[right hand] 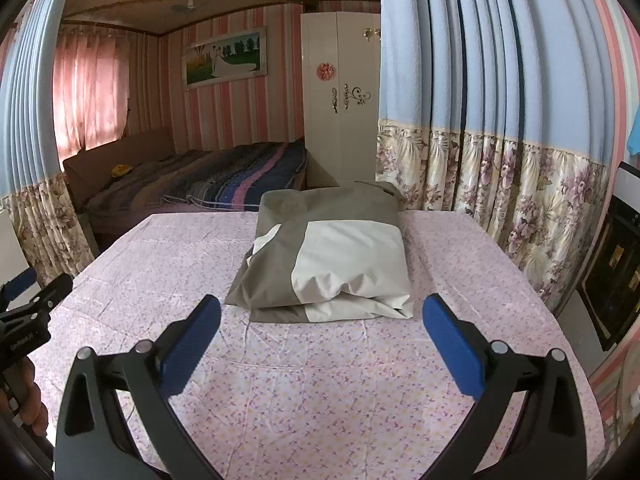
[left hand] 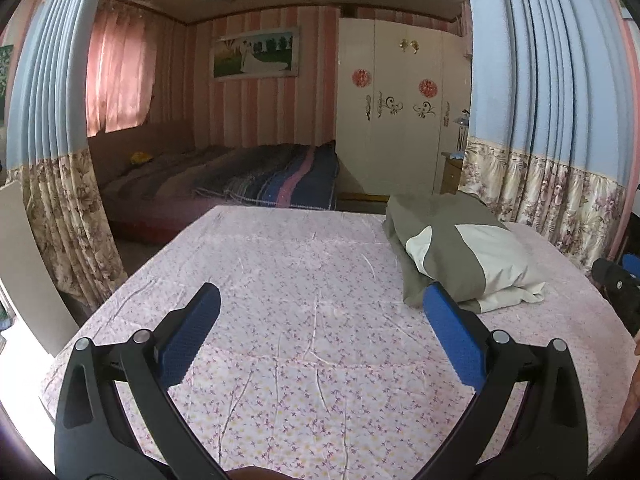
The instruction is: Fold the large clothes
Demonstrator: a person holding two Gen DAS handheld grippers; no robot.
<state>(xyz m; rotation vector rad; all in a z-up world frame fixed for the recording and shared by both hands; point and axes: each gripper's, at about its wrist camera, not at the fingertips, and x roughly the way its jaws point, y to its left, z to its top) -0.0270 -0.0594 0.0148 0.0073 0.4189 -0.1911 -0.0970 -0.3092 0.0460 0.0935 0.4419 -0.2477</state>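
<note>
The grey and cream garment (right hand: 328,260) is lying in a thick folded bundle on the far right part of the flowered bedsheet (right hand: 304,392), its near edge doubled over and puffing up rather than sitting flat. It looks already folded, or close to it, so the step in hand is probably a final tidy or the reach for a next piece. The right gripper (right hand: 320,320) is hovering just short of the bundle with its blue pads spread wide, released and holding nothing. The left gripper (left hand: 320,312) is hanging over bare sheet, also spread wide and empty, with the garment (left hand: 460,256) off to its right. To finish well, both tongs should be coming in low at the two near corners, pinching all layers together, and pressing the air out so the stack is not sliding apart. Beyond the sheet, blue and flowered curtains (right hand: 500,120) are hanging close by, worth keeping clear of.
</note>
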